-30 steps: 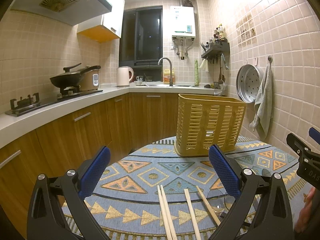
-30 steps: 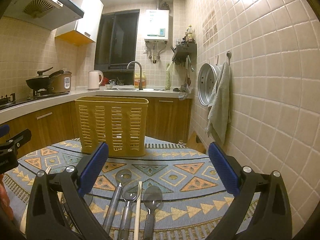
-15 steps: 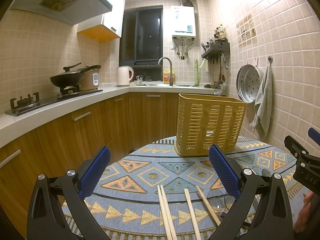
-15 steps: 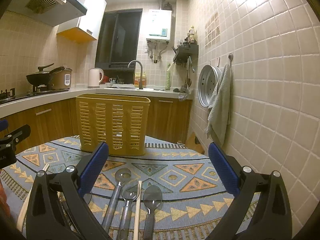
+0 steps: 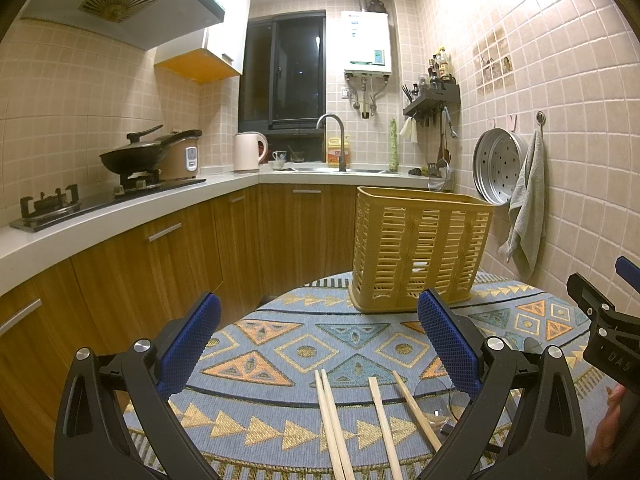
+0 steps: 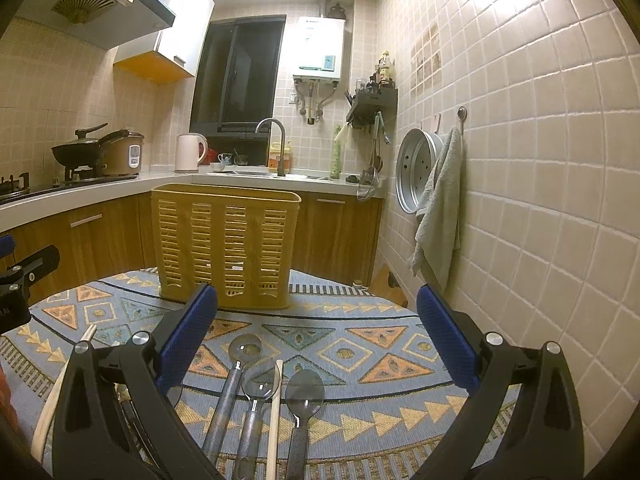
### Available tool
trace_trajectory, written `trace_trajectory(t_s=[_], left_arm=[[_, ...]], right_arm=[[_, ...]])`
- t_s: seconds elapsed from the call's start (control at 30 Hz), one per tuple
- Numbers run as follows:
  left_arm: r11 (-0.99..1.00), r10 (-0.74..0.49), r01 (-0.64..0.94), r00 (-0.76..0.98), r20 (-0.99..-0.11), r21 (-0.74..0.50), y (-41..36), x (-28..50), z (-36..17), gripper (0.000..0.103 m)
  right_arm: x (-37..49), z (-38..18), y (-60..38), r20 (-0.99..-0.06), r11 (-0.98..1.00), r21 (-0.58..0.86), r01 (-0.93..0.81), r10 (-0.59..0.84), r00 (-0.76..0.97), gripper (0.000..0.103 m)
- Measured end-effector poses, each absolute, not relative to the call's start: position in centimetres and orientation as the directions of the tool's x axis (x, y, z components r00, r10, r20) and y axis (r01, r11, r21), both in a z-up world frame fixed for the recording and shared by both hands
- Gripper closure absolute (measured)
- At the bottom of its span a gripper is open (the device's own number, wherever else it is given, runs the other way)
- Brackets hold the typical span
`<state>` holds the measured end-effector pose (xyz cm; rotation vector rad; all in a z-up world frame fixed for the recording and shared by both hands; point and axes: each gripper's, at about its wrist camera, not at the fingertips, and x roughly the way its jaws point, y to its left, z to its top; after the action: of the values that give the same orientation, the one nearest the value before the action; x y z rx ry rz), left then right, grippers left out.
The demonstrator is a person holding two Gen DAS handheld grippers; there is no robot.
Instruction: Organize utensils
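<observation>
While both hand-held grippers hover low over the patterned cloth on the desk, we note the left hand-held gripper with jaws spread wide and empty, four wooden chopsticks lying loose on the cloth between and below its fingers. We see the right hand-held gripper likewise wide apart and gripping nothing, with three clear spoons and one more chopstick side by side beneath it. We record the yellow slotted utensil basket standing upright at the far edge of the cloth, well beyond the utensils.
</observation>
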<state>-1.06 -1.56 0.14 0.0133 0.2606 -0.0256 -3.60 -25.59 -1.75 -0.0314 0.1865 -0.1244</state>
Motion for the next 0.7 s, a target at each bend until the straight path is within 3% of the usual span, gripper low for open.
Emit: trace_trajectory(t_s=[0.7], left_arm=[[1.0, -0.025, 0.028, 0.966, -0.256, 0.009, -1.54, -1.05, 0.16, 0.008]], right_arm=[[-3.4, -1.93, -25.43, -0.192, 0.991, -0.044, 0.127, -0.133, 0.972, 0.008]])
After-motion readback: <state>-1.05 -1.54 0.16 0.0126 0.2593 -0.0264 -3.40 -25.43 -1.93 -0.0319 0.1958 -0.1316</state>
